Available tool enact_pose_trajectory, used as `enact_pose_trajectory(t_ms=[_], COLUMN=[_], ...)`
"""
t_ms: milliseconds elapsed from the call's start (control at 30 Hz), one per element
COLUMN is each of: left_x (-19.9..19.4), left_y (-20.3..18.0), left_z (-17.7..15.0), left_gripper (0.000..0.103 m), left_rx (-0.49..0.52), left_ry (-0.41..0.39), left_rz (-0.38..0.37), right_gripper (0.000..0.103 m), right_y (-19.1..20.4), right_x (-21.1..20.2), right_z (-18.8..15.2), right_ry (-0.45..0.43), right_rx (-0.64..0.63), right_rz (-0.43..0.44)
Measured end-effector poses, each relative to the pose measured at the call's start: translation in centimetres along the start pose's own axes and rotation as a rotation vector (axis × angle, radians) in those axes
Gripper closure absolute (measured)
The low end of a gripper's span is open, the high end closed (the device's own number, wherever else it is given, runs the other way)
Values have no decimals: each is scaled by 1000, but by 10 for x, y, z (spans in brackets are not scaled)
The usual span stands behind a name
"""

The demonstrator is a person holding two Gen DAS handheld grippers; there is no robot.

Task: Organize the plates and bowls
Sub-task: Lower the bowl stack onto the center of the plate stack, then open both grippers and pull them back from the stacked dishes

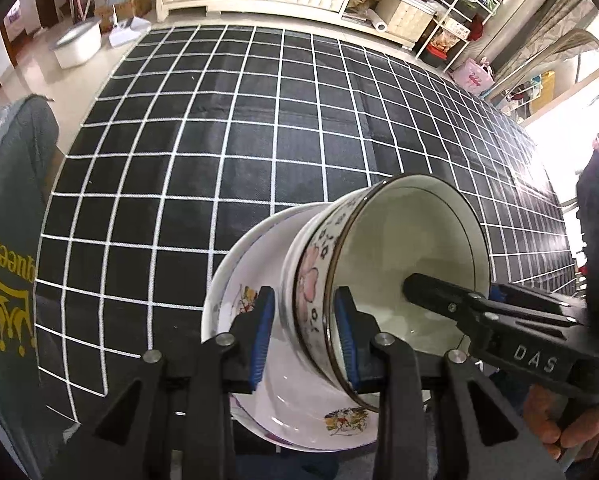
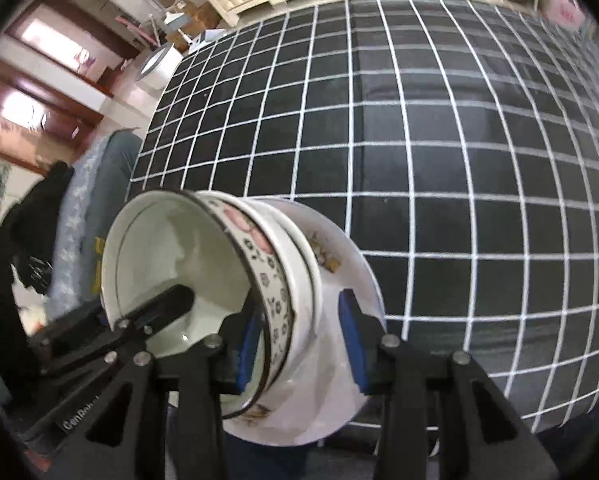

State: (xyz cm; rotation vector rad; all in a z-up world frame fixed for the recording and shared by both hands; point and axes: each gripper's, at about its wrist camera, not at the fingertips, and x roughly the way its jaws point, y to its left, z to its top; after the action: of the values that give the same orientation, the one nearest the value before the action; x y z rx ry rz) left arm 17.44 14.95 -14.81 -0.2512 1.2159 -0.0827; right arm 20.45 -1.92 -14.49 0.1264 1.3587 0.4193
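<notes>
A flowered bowl (image 1: 311, 280) with a pink blossom and dark rim sits nested in a plain white bowl (image 1: 289, 264). Both lean tilted inside a wide floral plate (image 1: 299, 408) at the near edge of the table. My left gripper (image 1: 304, 340) is shut on the nested walls, one blue pad outside and one inside. In the right wrist view my right gripper (image 2: 299, 348) straddles the opposite wall of the flowered bowl (image 2: 275, 280). Its inner pad lies by the rim, and the outer pad stands off the white bowl (image 2: 303, 264) over the plate (image 2: 359, 280). A black left finger (image 2: 167, 304) reaches into the bowl.
A black cloth with a white grid (image 1: 259, 120) covers the table beyond the plate. A grey chair back with a yellow crown print (image 1: 7, 248) stands at the left. A person's hand (image 1: 559, 420) holds the right gripper (image 1: 455, 288). Cabinets and shelves line the far wall.
</notes>
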Motion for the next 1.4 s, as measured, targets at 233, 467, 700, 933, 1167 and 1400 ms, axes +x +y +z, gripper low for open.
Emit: enact_pose_trajectory(t_ms=[233,467,700,933,1167,1400], left_x=[-20,-61,-106,-129,-155,-182], left_y=[1,-9,-38,-73,-100,-122], left_z=[-8,-18,-39,-53,-84,-114], left_gripper=[56,56,56,56,56,46], left_rx=[-3,30,62,108,112,148], left_ry=[-79,-215,-344,-423,-518,-613], left_rz=[55,140,171,186,173,183], right_gripper=[60,60,60,52,30,19], right_y=[6,19,12,8,-1,-7], right_x=[-12,-37,-86,-143,-182,-207], right_z=[-5,-13,-32,-64,-90,-119], right_ry=[-79,-190,-329,-501,-627,-737], right_rx=[-88,-191,-202,-243,-261,-285], right_rz=[-74,-116,-131,-158,-228,-253])
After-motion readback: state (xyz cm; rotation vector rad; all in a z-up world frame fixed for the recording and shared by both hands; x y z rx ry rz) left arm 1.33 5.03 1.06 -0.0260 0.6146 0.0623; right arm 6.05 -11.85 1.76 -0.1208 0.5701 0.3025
